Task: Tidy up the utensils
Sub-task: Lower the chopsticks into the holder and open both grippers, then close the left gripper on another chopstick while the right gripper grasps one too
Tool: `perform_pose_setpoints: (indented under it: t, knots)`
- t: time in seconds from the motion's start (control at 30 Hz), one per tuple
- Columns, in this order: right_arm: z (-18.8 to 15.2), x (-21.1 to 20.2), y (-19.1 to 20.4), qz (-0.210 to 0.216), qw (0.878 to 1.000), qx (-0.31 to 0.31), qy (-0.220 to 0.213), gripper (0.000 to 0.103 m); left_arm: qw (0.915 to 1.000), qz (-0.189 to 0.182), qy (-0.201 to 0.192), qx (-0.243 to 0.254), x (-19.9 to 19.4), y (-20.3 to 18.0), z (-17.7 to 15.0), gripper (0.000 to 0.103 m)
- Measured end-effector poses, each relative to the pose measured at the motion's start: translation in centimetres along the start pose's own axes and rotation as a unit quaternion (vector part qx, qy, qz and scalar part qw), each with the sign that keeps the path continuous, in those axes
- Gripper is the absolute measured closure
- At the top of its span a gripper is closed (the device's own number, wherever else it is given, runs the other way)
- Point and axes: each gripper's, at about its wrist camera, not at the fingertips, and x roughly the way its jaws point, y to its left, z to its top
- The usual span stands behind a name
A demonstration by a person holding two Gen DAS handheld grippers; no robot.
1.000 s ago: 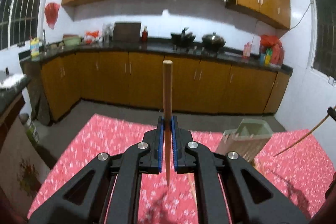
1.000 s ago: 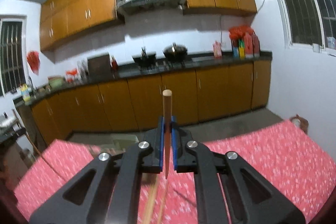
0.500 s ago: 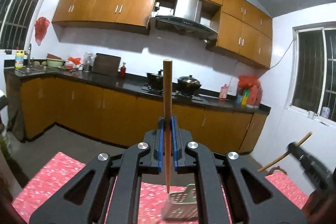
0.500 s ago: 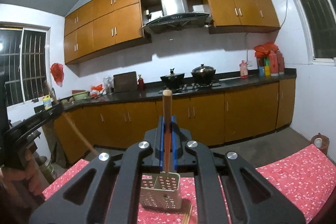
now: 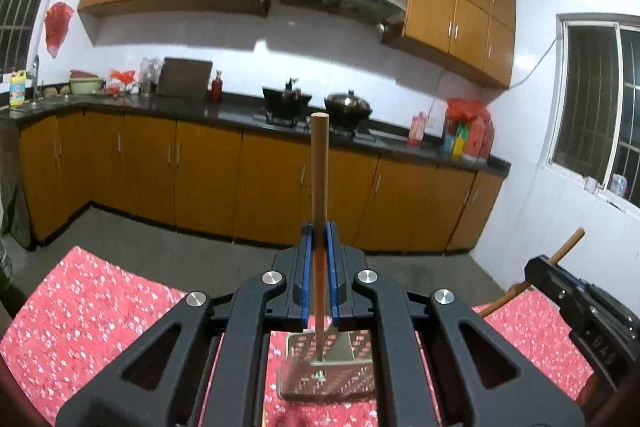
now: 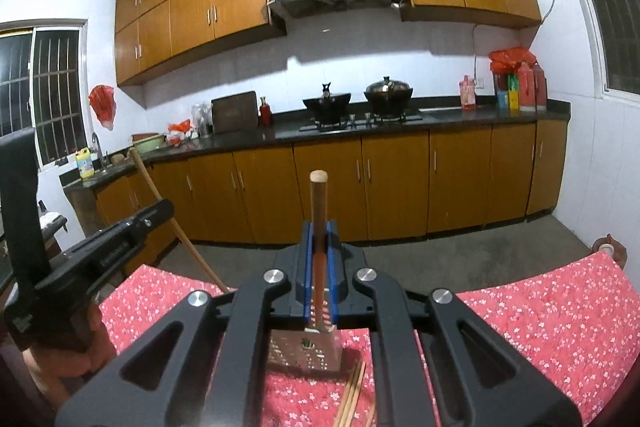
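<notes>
My left gripper (image 5: 319, 259) is shut on a wooden chopstick (image 5: 319, 167) held upright, its lower tip over the perforated metal utensil holder (image 5: 326, 373) on the red floral tablecloth. My right gripper (image 6: 319, 259) is shut on another wooden chopstick (image 6: 319, 199), upright above the same holder (image 6: 308, 351). The right gripper also shows at the right edge of the left wrist view (image 5: 560, 287). The left gripper shows at the left of the right wrist view (image 6: 120, 239) with its chopstick (image 6: 176, 227) slanted. Loose chopsticks (image 6: 352, 391) lie on the cloth in front of the holder.
The table with the red floral cloth (image 5: 100, 315) fills the foreground in both views. Behind it is grey floor, then orange cabinets (image 5: 208, 171) under a dark counter with a stove and pots (image 6: 360, 99). Windows are on both side walls.
Both grippers tilted up from the tablecloth, then came level over the holder. The holder now sits directly under both chopstick tips. Both stay shut on their chopsticks.
</notes>
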Motion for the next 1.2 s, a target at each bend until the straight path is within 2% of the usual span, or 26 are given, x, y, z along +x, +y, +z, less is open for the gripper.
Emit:
perform_pose_setpoints:
  t: [0.07, 0.1, 0.13, 0.17, 0.2, 0.23, 0.4, 0.5, 0.6, 0.63, 0.7, 0.8, 0.9, 1.0, 1.13, 1.2]
  knots:
    - [0.0, 0.0, 0.1, -0.002, 1.0, 0.0, -0.002, 0.089, 1.0, 0.002, 0.005, 0.001, -0.1, 0.1, -0.1, 0.095]
    - [-0.1, -0.2, 0.0, -0.003, 1.0, 0.0, -0.004, 0.08, 1.0, 0.003, 0.004, 0.003, -0.3, 0.2, -0.1, 0.094]
    - [0.0, -0.4, 0.0, -0.006, 1.0, 0.001, -0.009, 0.073, 1.0, 0.004, 0.003, 0.005, -0.5, 0.3, 0.0, 0.087]
    - [0.0, -0.7, 0.0, -0.008, 1.0, 0.002, -0.014, 0.071, 1.0, 0.008, 0.0, 0.005, -0.9, 0.4, 0.2, 0.079]
    - [0.0, -1.0, 0.0, -0.009, 1.0, 0.002, -0.018, 0.07, 0.9999, 0.011, -0.006, 0.004, -1.3, 0.4, 0.3, 0.063]
    - [0.0, -1.3, 0.0, -0.01, 1.0, 0.003, -0.021, 0.069, 0.9998, 0.015, -0.012, 0.003, -1.7, 0.6, 0.4, 0.057]
    - [0.0, -3.8, -0.9, -0.018, 0.999, 0.012, -0.04, 0.067, 0.9994, 0.019, -0.029, -0.002, -3.9, 1.3, 1.3, 0.053]
    - [-1.3, -5.3, -1.7, -0.032, 0.999, 0.012, -0.036, 0.065, 0.9989, 0.028, -0.038, -0.001, -5.5, 2.0, 1.4, 0.042]
    - [-3.5, -5.5, -2.9, -0.044, 0.999, 0.019, -0.007, 0.065, 0.9975, 0.059, -0.038, 0.012, -7.4, 3.2, 0.3, 0.029]
    - [-5.0, -5.2, -3.5, -0.049, 0.998, 0.025, 0.019, 0.065, 0.9969, 0.068, -0.034, 0.018, -7.8, 3.5, -0.3, 0.023]
    - [-7.6, -4.2, -4.4, -0.053, 0.996, 0.033, 0.063, 0.065, 0.9955, 0.087, -0.011, 0.035, -8.0, 4.0, -1.9, 0.017]
    - [-11.7, -2.3, -5.4, -0.055, 0.988, 0.051, 0.136, 0.066, 0.9914, 0.113, 0.024, 0.062, -7.8, 4.6, -4.7, 0.014]
    - [-16.3, -0.8, -5.5, -0.039, 0.975, 0.066, 0.21, 0.075, 0.9867, 0.123, 0.067, 0.082, -7.4, 5.2, -8.2, 0.013]
    - [-19.4, -0.4, -4.6, -0.028, 0.966, 0.065, 0.248, 0.078, 0.9814, 0.126, 0.112, 0.092, -6.8, 5.5, -11.4, 0.013]
    - [-21.8, 0.5, -3.3, -0.029, 0.958, 0.049, 0.281, 0.08, 0.9774, 0.115, 0.161, 0.075, -6.3, 5.8, -14.3, 0.013]
    - [-22.8, 1.0, -3.2, -0.045, 0.953, 0.037, 0.299, 0.089, 0.9755, 0.11, 0.178, 0.067, -6.3, 6.2, -15.7, 0.013]
